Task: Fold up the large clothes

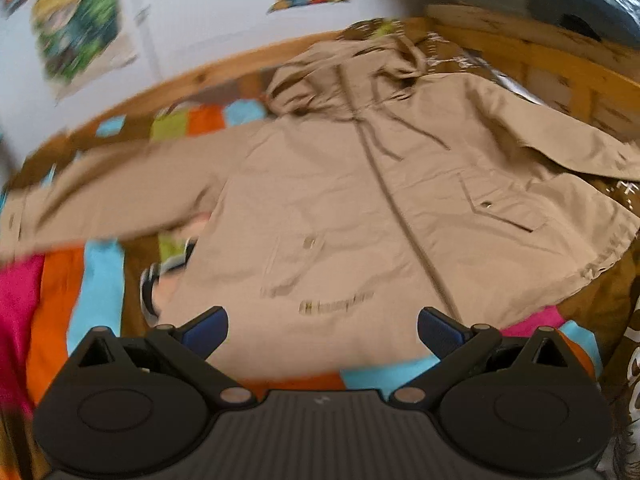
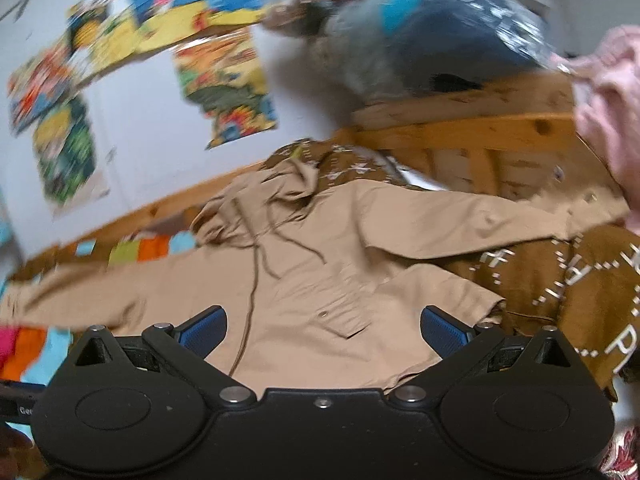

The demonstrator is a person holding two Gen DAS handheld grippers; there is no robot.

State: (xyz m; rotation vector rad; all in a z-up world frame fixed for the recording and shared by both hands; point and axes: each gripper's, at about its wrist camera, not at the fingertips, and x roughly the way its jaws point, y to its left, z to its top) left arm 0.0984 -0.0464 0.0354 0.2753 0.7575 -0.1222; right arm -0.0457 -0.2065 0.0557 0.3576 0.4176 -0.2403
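— Jacket (image 1: 340, 208) is seen spread flat, front up, on the patterned bedspread (image 1: 100, 280). How is it laid against the jaws?

— From the left gripper (image 1: 322, 332) the body is straight ahead at twelve o'clock. The zip line runs away from the hem, just in front of the fingertips, toward the hood (image 1: 344, 80) at the far end. So the long axis is pointed along the fingers, not across them.

— And the sleeves?

— One sleeve (image 1: 100, 204) is stretched out toward nine o'clock in the left view. The other sleeve (image 2: 480, 216) is thrown toward two o'clock in the right view, over the brown blanket (image 2: 560, 292).

— Jaw state?

— Both pairs are spread wide, and nothing is held between them. The right gripper (image 2: 322, 330) is placed over the pocket side of the body; the left one is over the hem near the printed label.

— Which is nearer to what?

— It is judged that each sleeve is best reached by the gripper on its own side, since each lies outward from that gripper. A sideways reach would be needed; cloth straight ahead is only body panel. Blur is heavy, so whether the hem is touched cannot be told.
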